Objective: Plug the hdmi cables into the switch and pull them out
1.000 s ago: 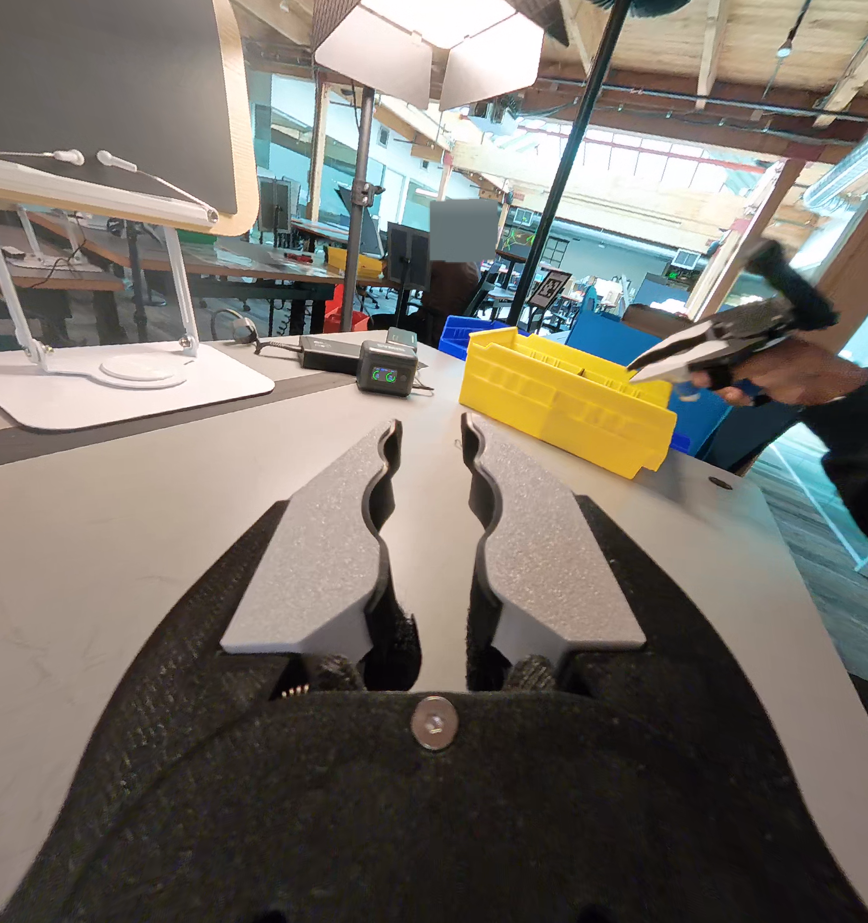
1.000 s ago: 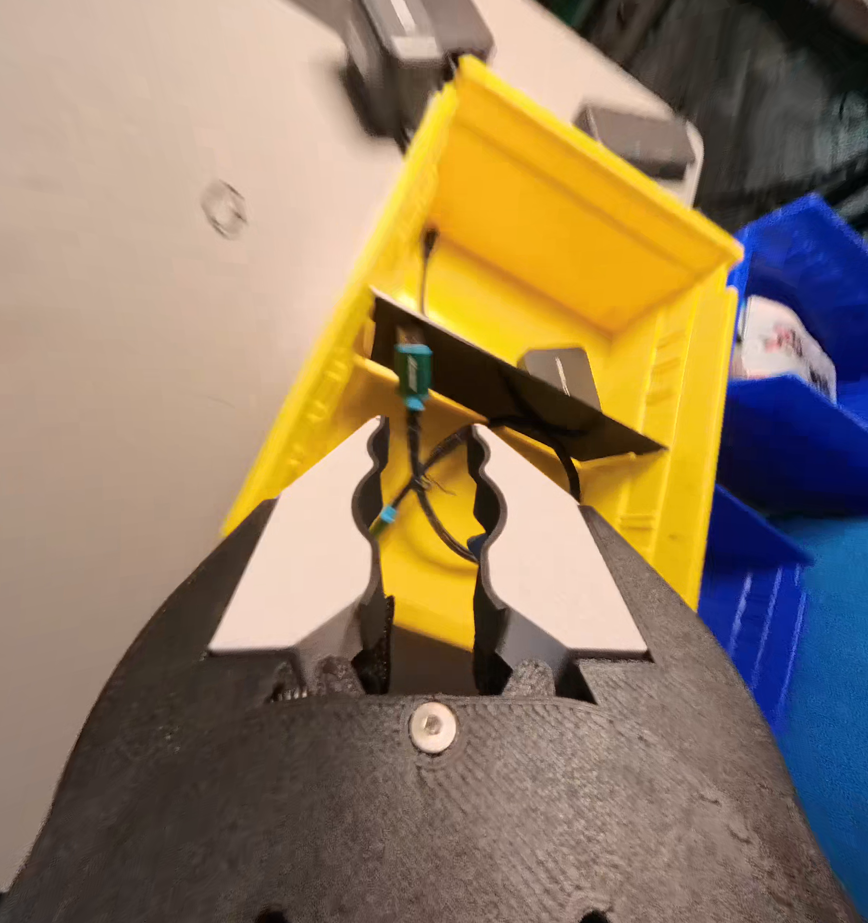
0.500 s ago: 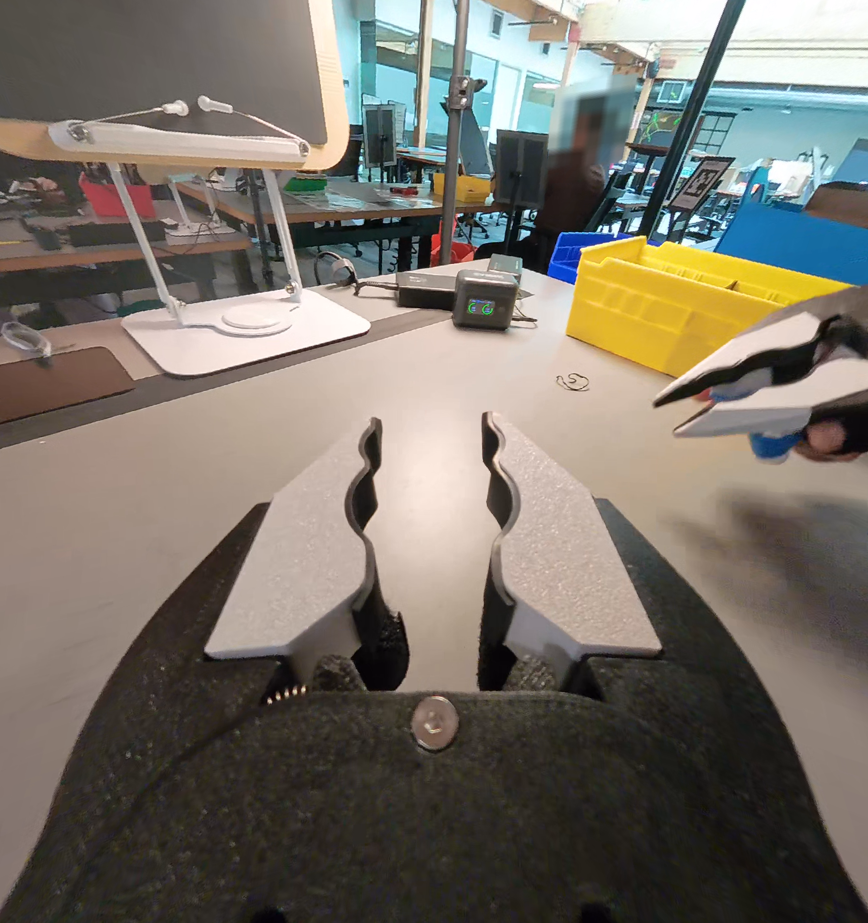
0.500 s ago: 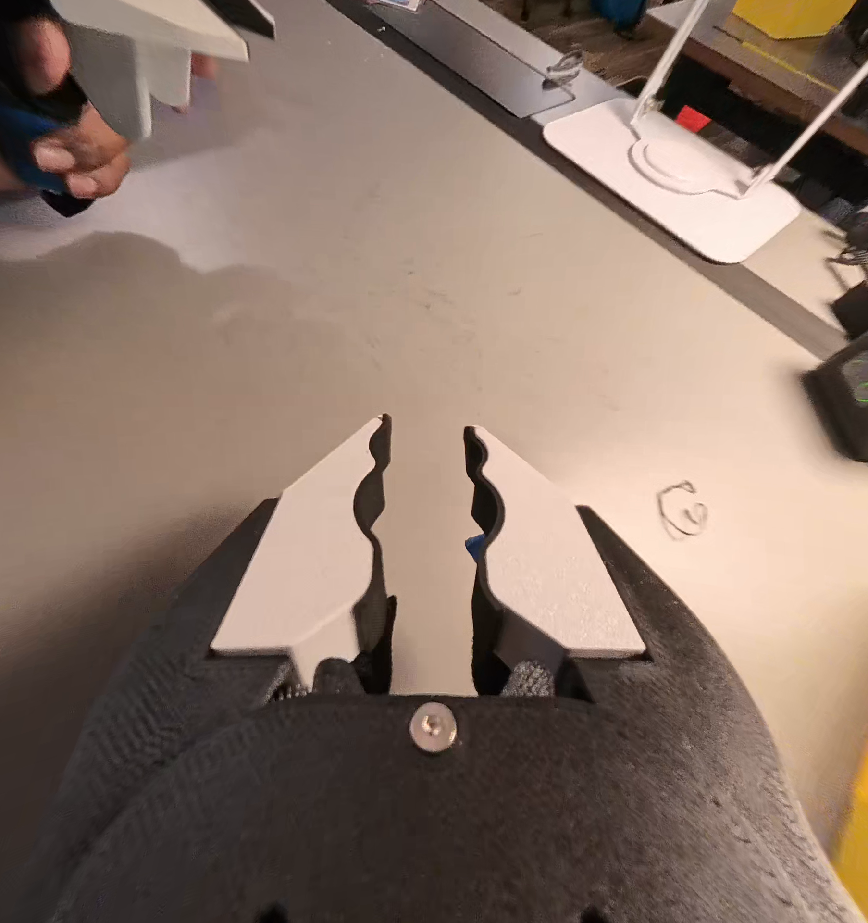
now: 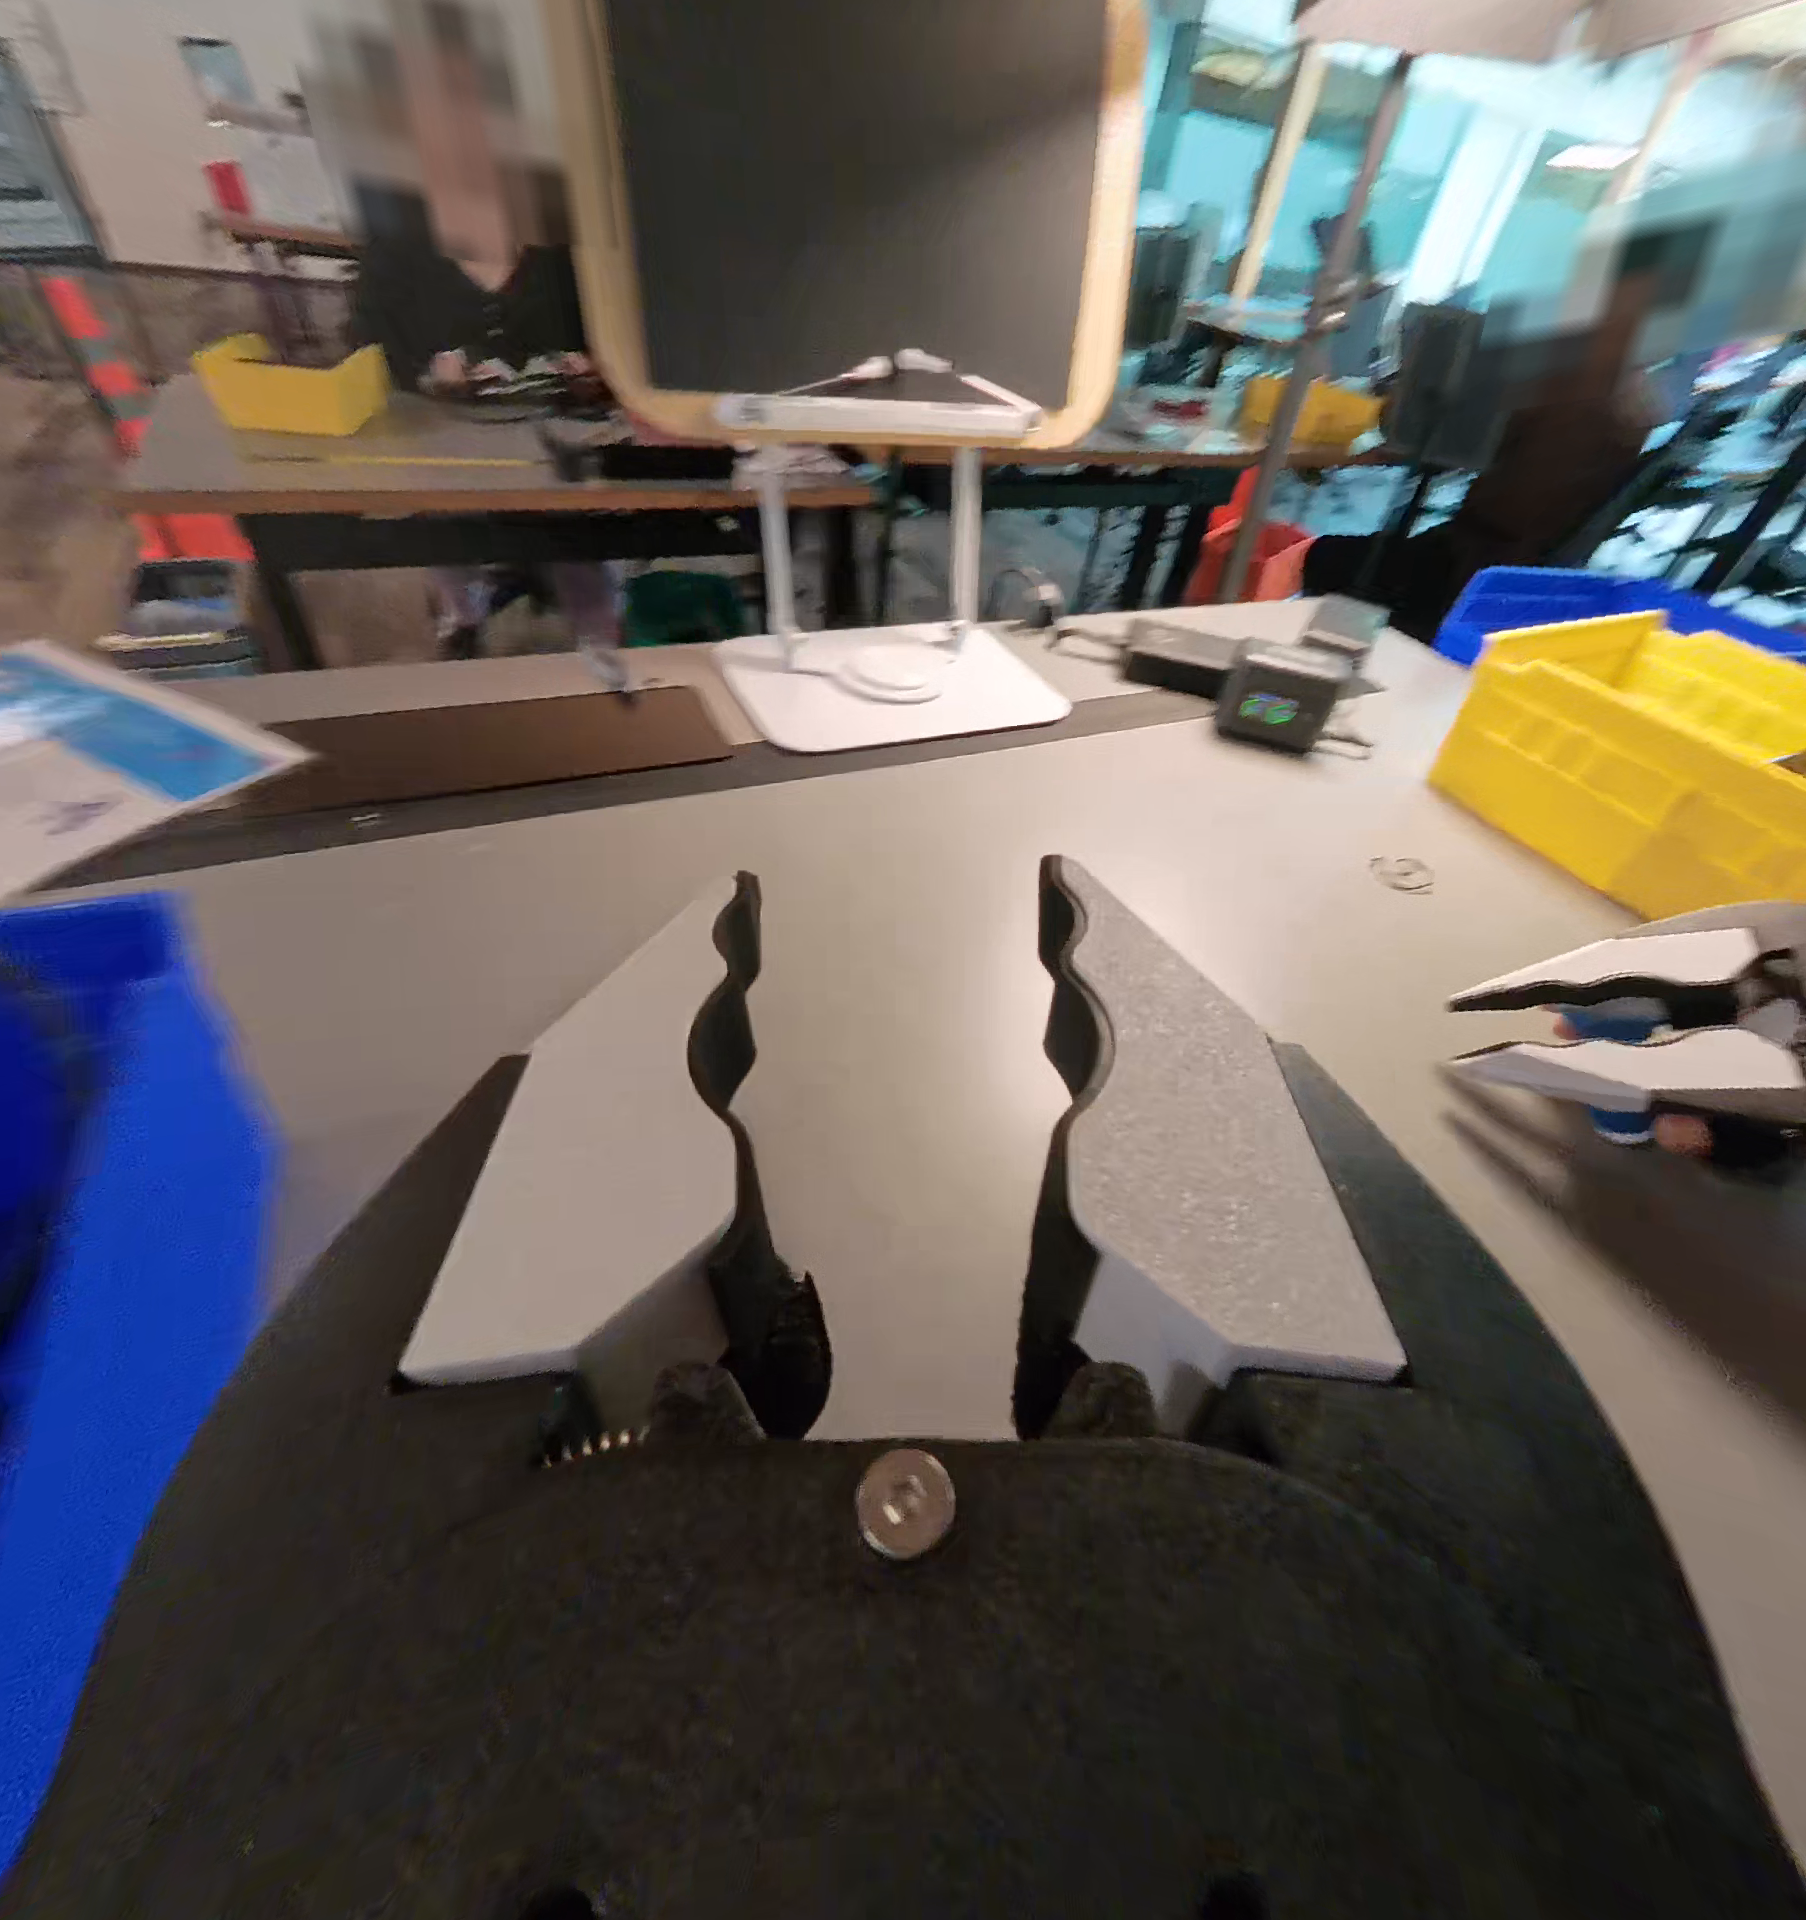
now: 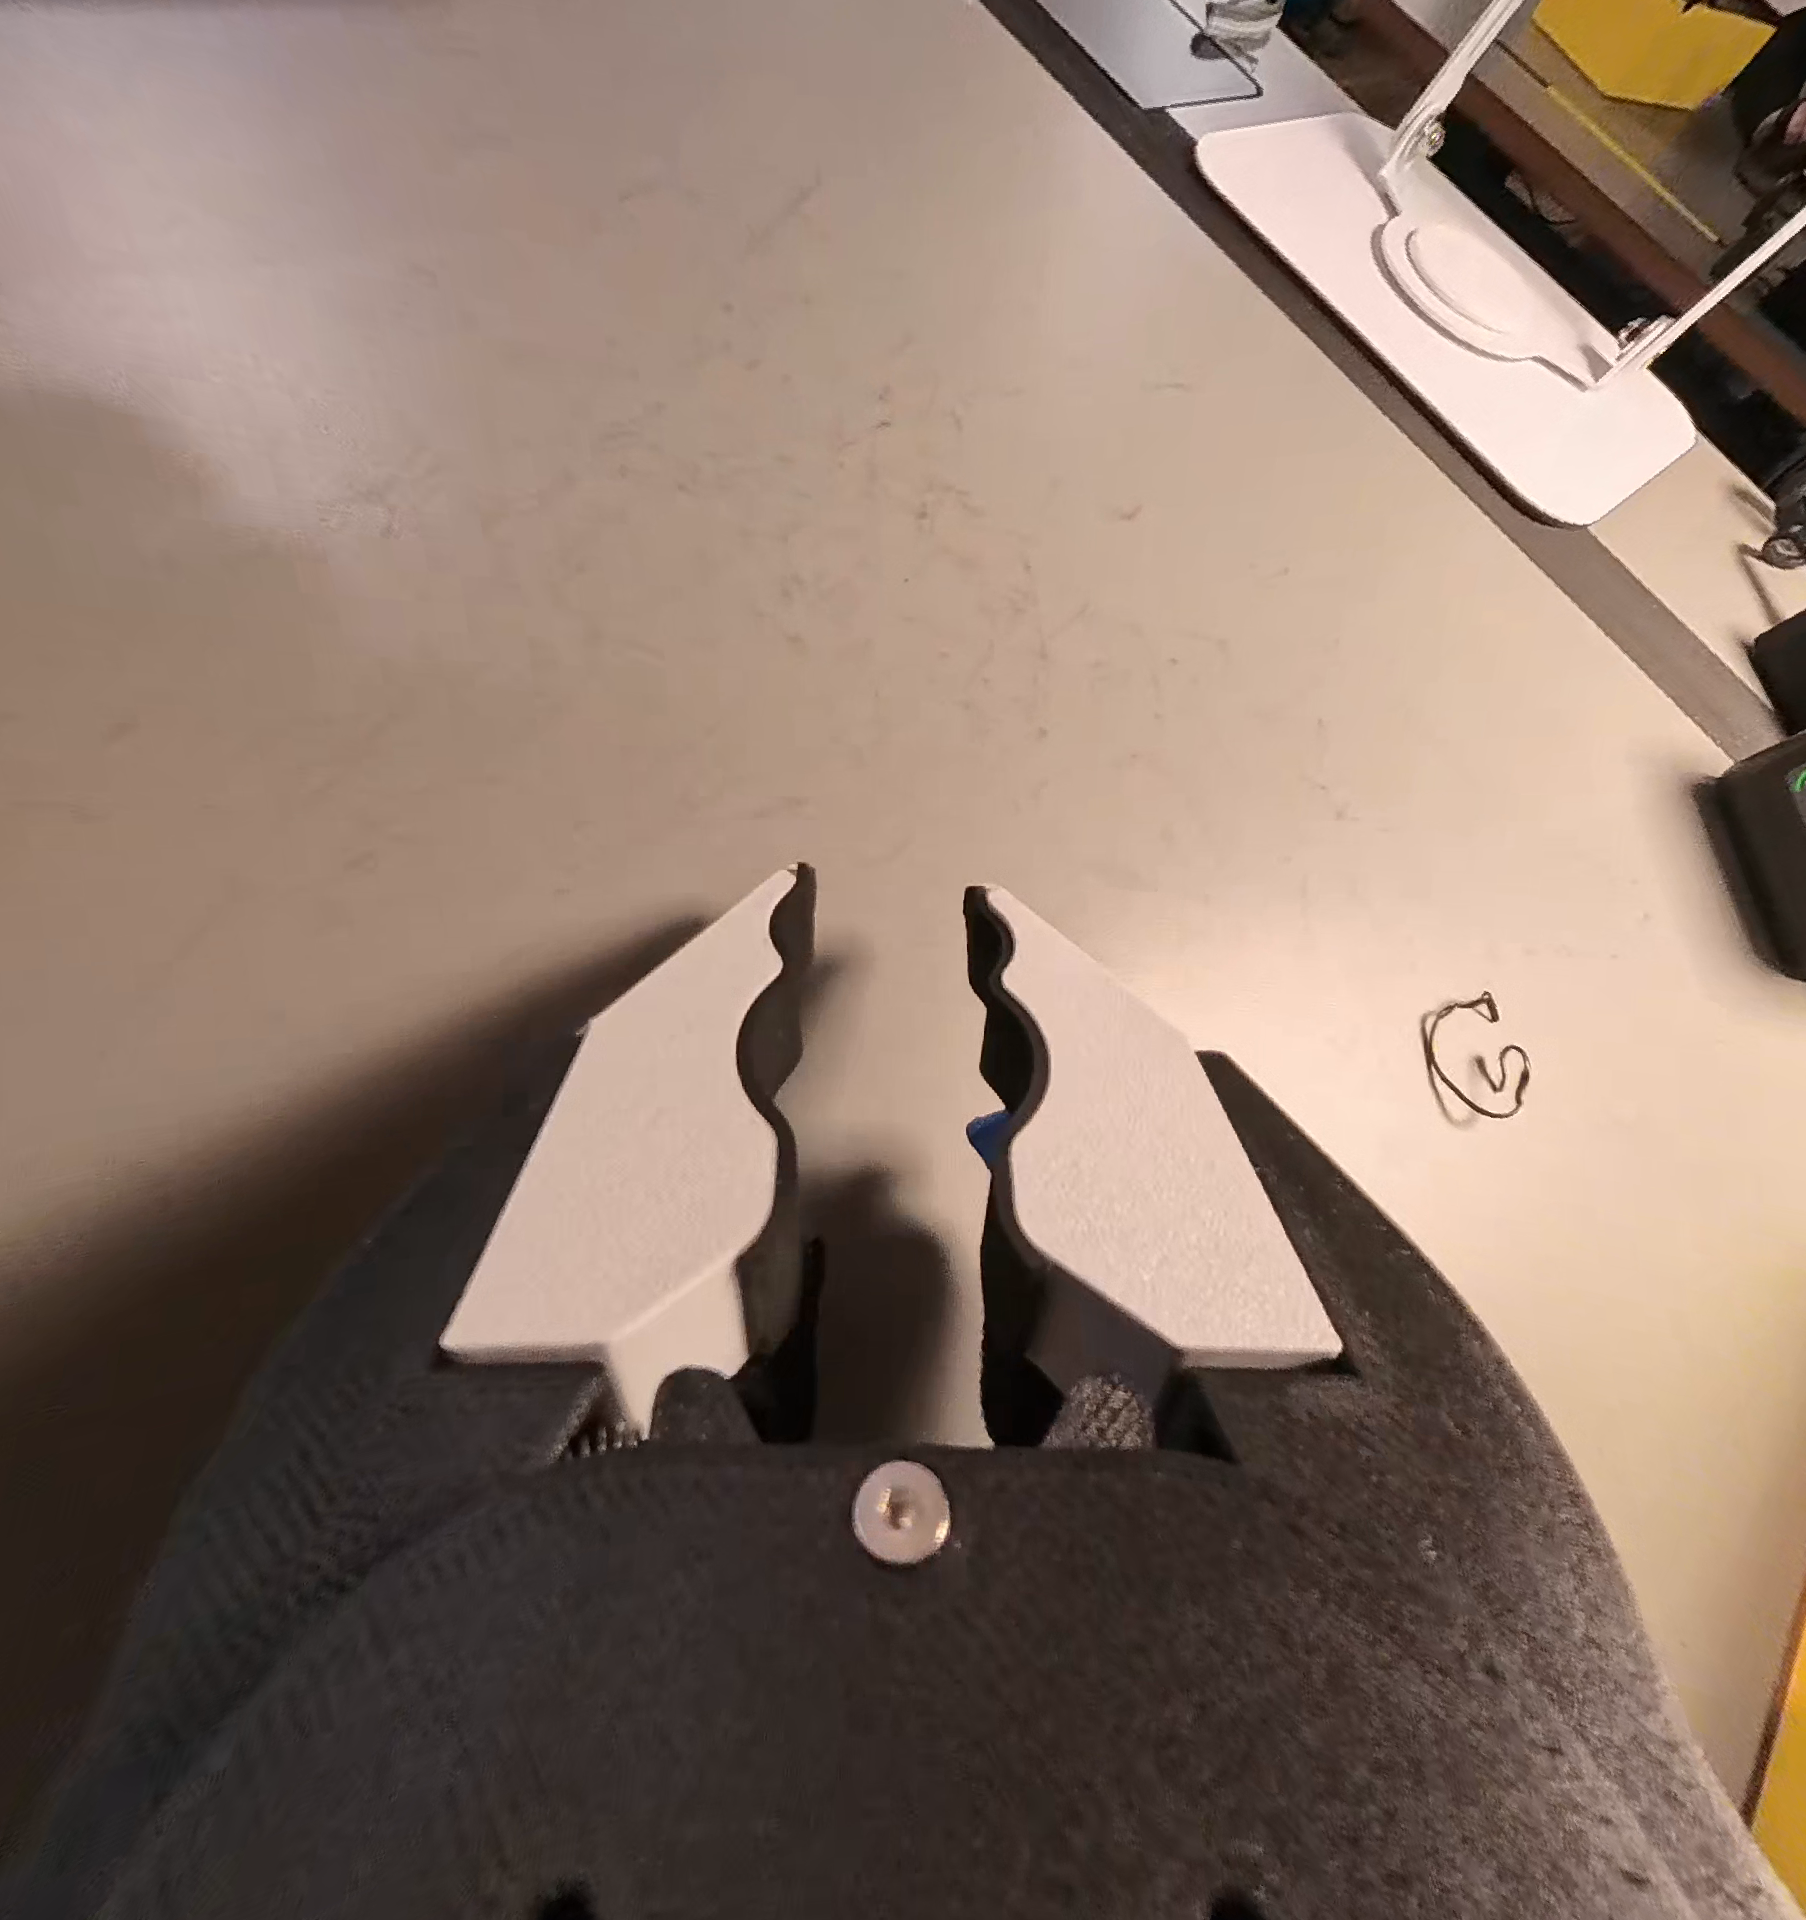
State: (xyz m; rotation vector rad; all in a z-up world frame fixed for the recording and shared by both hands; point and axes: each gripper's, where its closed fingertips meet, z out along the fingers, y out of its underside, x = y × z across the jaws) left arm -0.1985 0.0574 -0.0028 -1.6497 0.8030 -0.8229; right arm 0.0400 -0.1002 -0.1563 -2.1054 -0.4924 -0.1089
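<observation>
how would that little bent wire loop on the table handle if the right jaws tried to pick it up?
The wire loop looks very thin and probably light, so it may skid when nudged. It lies nearly flat on the table, so the open right gripper would likely struggle to get under it. Being bent already, it probably deforms easily.

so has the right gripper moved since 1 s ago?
Yes. The right gripper was over the yellow bin; it has left the bin and now hangs open above bare table, near the wire twist.
</observation>
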